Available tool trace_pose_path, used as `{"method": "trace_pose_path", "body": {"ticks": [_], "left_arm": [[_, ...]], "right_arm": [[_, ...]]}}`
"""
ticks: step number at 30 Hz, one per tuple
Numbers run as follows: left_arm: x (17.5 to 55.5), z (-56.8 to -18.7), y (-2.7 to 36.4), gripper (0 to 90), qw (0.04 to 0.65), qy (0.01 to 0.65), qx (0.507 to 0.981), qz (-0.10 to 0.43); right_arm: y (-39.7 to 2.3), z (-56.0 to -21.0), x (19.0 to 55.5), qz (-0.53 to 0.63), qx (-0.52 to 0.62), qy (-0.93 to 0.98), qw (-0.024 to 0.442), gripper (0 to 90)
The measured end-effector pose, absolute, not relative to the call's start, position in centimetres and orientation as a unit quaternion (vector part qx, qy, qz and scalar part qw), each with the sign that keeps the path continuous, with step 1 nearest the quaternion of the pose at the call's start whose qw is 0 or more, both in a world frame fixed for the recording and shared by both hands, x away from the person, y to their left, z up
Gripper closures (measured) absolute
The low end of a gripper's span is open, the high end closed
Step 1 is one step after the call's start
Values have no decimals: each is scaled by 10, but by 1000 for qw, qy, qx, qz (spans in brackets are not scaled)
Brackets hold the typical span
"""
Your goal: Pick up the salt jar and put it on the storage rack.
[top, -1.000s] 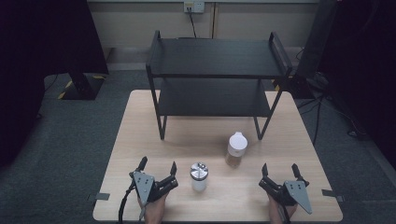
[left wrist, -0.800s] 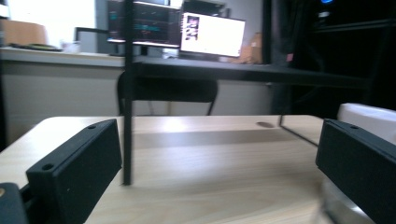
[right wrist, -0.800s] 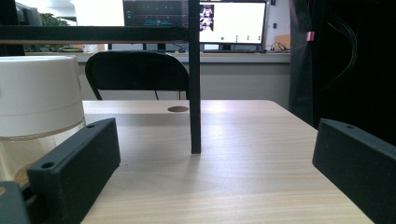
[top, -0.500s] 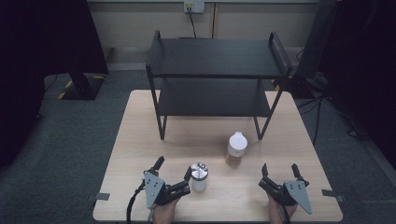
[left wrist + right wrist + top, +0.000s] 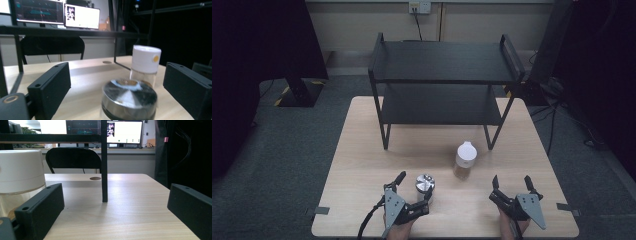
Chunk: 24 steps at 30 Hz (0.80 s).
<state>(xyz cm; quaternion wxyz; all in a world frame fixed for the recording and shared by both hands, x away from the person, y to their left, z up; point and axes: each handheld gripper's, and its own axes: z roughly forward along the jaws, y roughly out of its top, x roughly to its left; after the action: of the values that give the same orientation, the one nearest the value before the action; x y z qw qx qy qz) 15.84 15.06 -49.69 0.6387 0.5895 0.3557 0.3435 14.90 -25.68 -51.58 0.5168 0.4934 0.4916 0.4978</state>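
Left gripper [image 5: 414, 191], black with a grey three-cornered plate, sits at the near-left of the pale wood-grain tabletop [image 5: 362, 150]. Its jaws are spread wide, blocky matte black with small screw holes. Between them, not touching either, stands a small cylindrical jar with a shiny metal lid [image 5: 129, 97] (blurred in the left gripper view, bottom cut off; contents cannot be told). Beyond the jaws and a bit right stands a clear-walled jar with a smooth white cap [image 5: 145, 63] with a small yellow dot on the cap; something brownish shows low inside, too unclear to name.

Farther back past both jars is a black two-tier metal shelf [image 5: 444, 75], thin square legs, flat dark shelves with nothing on them.

Right gripper [image 5: 511, 189], same build, rests at the near-right, jaws wide apart with bare wood between them. The white-capped jar sits just outside its left jaw in the right gripper view, cropped at the frame edge. One shelf leg [image 5: 104, 161] stands ahead between the jaws. Monitors [image 5: 123, 132] and a black chair [image 5: 72, 161] show behind (screen content unreadable).
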Motion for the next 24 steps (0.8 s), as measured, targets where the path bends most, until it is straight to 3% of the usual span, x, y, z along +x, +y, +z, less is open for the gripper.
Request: {"method": "trace_pose_path", "body": {"ticks": [6, 24], "left_arm": [[159, -502, 143, 186, 625, 355, 601, 349], [170, -503, 138, 341, 618, 362, 619, 322]], "right_arm": [[-256, -516, 149, 497, 494, 491, 518, 0], [-255, -516, 148, 495, 496, 489, 520, 0]]}}
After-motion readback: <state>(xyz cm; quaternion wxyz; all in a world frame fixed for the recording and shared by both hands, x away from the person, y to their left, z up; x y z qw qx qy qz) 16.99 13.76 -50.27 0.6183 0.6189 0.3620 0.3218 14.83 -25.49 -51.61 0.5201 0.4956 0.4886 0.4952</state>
